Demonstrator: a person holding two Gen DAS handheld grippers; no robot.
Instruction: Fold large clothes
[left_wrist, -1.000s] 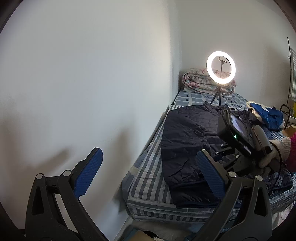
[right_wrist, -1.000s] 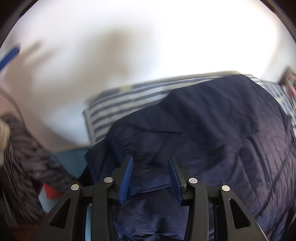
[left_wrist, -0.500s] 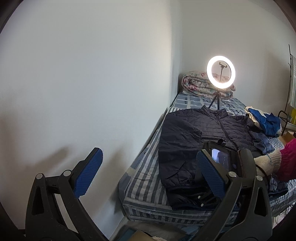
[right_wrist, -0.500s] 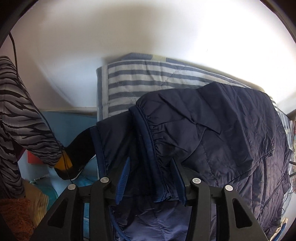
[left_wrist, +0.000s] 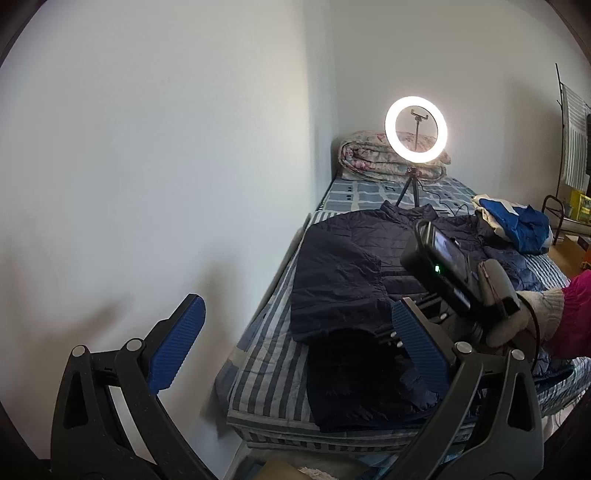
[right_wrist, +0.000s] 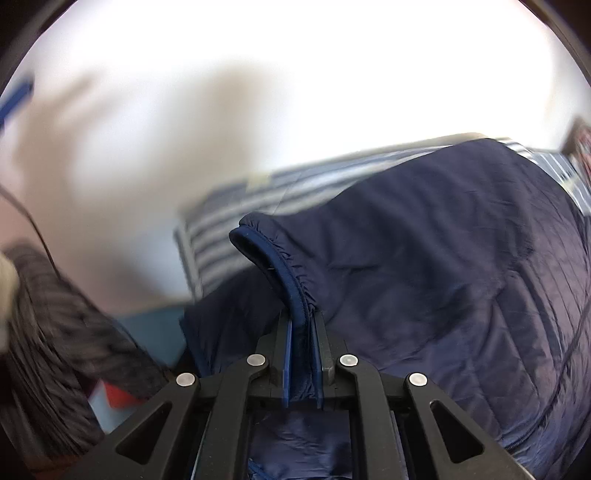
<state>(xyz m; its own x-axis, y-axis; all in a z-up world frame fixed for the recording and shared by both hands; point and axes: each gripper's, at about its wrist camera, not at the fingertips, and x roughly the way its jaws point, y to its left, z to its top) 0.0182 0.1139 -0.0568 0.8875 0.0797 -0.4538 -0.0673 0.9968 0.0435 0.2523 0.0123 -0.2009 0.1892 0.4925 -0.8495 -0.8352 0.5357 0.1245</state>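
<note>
Bedding in blue and white stripes (left_wrist: 266, 354) carries the dark navy quilted jacket (left_wrist: 343, 269), spread flat ahead and right of the left gripper (left_wrist: 295, 347), whose jaws stand wide apart on nothing. Just ahead of the right gripper (right_wrist: 301, 332) the jacket's gathered, blue-piped cuff (right_wrist: 273, 258) stands up. That gripper's jaws have just been closing and now pinch that cuff.

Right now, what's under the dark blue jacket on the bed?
The dark blue jacket lies on a blue and white striped mattress, bare along the wall side. Whatever lies beneath the jacket's middle is covered.
</note>
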